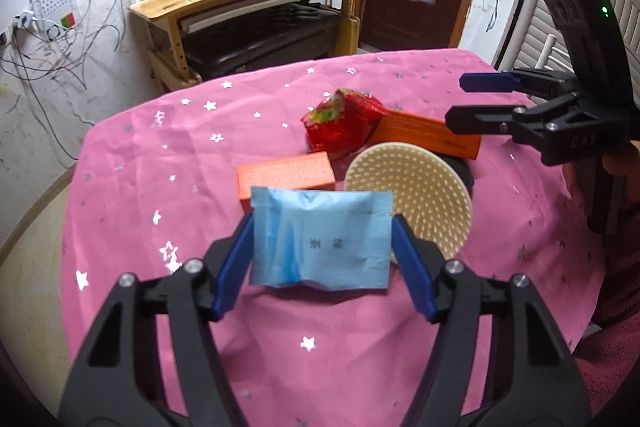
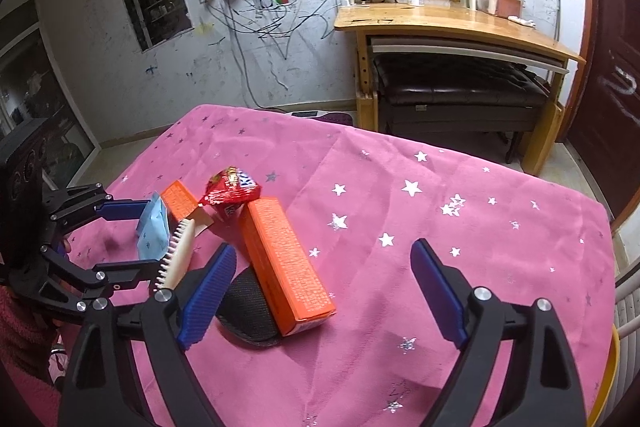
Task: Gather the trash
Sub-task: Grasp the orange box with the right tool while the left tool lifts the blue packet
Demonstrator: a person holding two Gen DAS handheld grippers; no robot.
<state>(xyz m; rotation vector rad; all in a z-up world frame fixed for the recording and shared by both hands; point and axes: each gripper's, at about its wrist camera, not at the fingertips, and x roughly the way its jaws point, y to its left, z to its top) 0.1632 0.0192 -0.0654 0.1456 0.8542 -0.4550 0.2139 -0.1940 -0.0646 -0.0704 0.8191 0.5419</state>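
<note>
Trash lies on the pink tablecloth (image 1: 140, 187): the left gripper (image 1: 322, 239) pinches a blue packet (image 1: 320, 239), while the right gripper (image 2: 320, 279) hangs open over an orange box (image 2: 286, 259).

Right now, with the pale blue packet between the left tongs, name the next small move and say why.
Probably lift the left tongs straight up a little. Their blue pads sit against both side edges of the pale blue plastic packet, which stands upright in front of the cream round bristle brush and small orange carton. Rising first should clear both.
</note>
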